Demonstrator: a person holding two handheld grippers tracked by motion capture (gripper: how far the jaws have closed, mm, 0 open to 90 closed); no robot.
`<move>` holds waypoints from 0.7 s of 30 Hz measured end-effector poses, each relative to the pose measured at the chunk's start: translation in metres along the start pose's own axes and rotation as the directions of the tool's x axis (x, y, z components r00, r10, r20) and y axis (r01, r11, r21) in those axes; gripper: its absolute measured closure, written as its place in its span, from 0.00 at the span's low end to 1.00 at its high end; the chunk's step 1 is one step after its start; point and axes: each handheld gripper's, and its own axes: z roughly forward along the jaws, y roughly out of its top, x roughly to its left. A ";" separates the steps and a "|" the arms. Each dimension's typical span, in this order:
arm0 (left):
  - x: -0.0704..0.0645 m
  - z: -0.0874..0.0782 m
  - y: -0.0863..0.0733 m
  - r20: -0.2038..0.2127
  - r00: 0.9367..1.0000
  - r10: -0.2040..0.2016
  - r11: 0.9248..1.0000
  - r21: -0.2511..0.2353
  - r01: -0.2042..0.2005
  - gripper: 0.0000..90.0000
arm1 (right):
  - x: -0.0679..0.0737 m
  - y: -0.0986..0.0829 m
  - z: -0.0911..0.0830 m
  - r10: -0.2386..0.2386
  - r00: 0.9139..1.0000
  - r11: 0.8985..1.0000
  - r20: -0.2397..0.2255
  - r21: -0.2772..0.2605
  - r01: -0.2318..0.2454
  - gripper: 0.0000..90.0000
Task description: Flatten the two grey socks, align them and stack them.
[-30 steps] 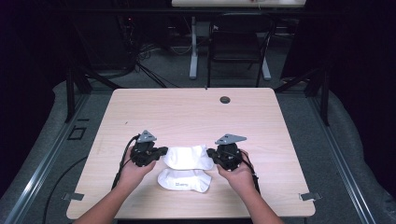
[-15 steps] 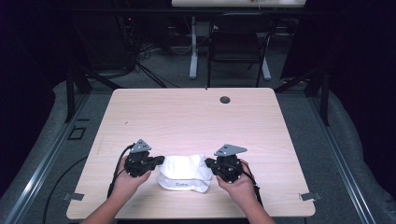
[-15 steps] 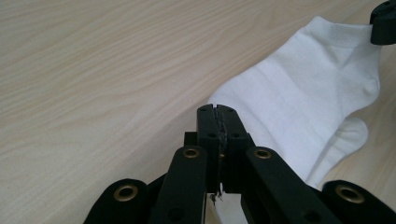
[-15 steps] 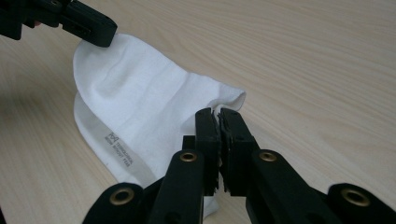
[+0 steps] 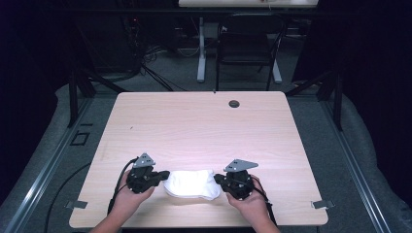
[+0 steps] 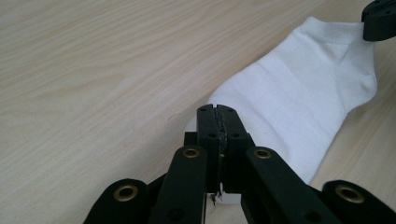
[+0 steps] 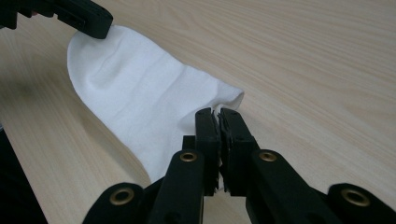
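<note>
A white ankle sock (image 5: 192,184) lies stretched flat near the table's front edge, between my two grippers. My left gripper (image 5: 164,175) is shut on its left end, the toe; in the left gripper view the sock (image 6: 299,98) runs away from my closed left gripper (image 6: 218,110) toward the other gripper's tip at the top right. My right gripper (image 5: 218,180) is shut on the right end, by the cuff. In the right gripper view the sock (image 7: 140,100) reaches from my closed right gripper (image 7: 215,113) to the far gripper at the upper left.
The light wooden table (image 5: 199,128) has a small dark cable hole (image 5: 234,103) near its far edge. Beyond the table stand a dark chair (image 5: 248,46) and a white desk leg (image 5: 200,53). Both forearms enter from the bottom.
Both grippers drew toward the front edge and moved apart, pulling the bunched sock out flat and lengthwise between them.
</note>
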 end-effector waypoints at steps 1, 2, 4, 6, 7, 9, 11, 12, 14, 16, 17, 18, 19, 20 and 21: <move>0.000 0.001 0.000 -0.008 1.000 0.005 1.000 0.004 -0.005 1.00 | 0.000 -0.001 0.001 0.009 1.000 1.000 -0.007 -0.002 -0.009 0.96; 0.000 0.002 0.000 -0.010 1.000 0.010 1.000 0.007 -0.010 1.00 | 0.000 -0.001 0.002 0.008 1.000 1.000 -0.011 0.006 -0.008 0.96; 0.002 0.003 -0.001 -0.010 1.000 0.008 1.000 0.009 -0.007 1.00 | 0.000 -0.001 0.005 0.003 1.000 1.000 -0.010 0.012 -0.003 0.96; 0.003 0.004 -0.001 -0.008 1.000 0.005 1.000 0.015 -0.005 1.00 | 0.000 -0.001 0.007 0.001 1.000 1.000 -0.009 0.019 -0.001 0.96; 0.003 0.005 -0.001 -0.008 1.000 -0.002 1.000 0.017 0.002 1.00 | 0.001 -0.002 0.008 0.003 1.000 1.000 -0.010 0.016 -0.003 0.96; 0.003 0.006 -0.002 -0.008 1.000 0.000 1.000 0.022 0.000 1.00 | 0.001 -0.002 0.009 0.001 1.000 1.000 -0.011 0.022 -0.001 0.96; 0.004 0.009 -0.002 -0.011 1.000 0.002 1.000 0.026 -0.002 1.00 | 0.001 -0.002 0.011 0.000 1.000 1.000 -0.011 0.027 0.000 0.96; 0.004 0.010 -0.003 -0.015 1.000 0.001 1.000 0.026 0.000 1.00 | 0.000 -0.002 0.012 -0.004 1.000 1.000 -0.011 0.031 0.004 0.96; 0.005 0.010 -0.003 -0.010 1.000 -0.002 0.999 0.034 0.002 1.00 | 0.000 -0.002 0.013 -0.002 1.000 0.999 -0.012 0.032 0.003 0.96; 0.005 0.014 -0.005 -0.010 1.000 -0.005 0.999 0.037 0.005 0.99 | 0.000 -0.003 0.015 -0.003 1.000 0.999 -0.014 0.045 0.003 0.96; 0.005 0.014 -0.005 -0.010 1.000 -0.005 0.999 0.037 0.005 0.99 | 0.000 -0.004 0.016 -0.003 1.000 0.999 -0.014 0.044 0.004 0.96; 0.005 0.015 -0.005 -0.008 1.000 -0.005 0.999 0.043 0.005 0.99 | 0.000 -0.004 0.016 -0.003 1.000 0.999 -0.014 0.044 0.004 0.96; 0.006 0.017 -0.005 -0.014 1.000 0.001 0.999 0.049 0.000 0.99 | 0.000 -0.006 0.017 -0.002 1.000 0.999 -0.012 0.055 0.003 0.96; 0.006 0.018 -0.006 -0.014 1.000 -0.001 0.999 0.050 0.002 0.99 | 0.000 -0.007 0.018 -0.006 1.000 0.998 -0.008 0.055 0.007 0.96; 0.006 0.018 -0.006 -0.014 1.000 -0.001 0.999 0.050 0.002 0.99 | -0.001 -0.008 0.019 -0.004 1.000 0.998 -0.006 0.066 0.004 0.96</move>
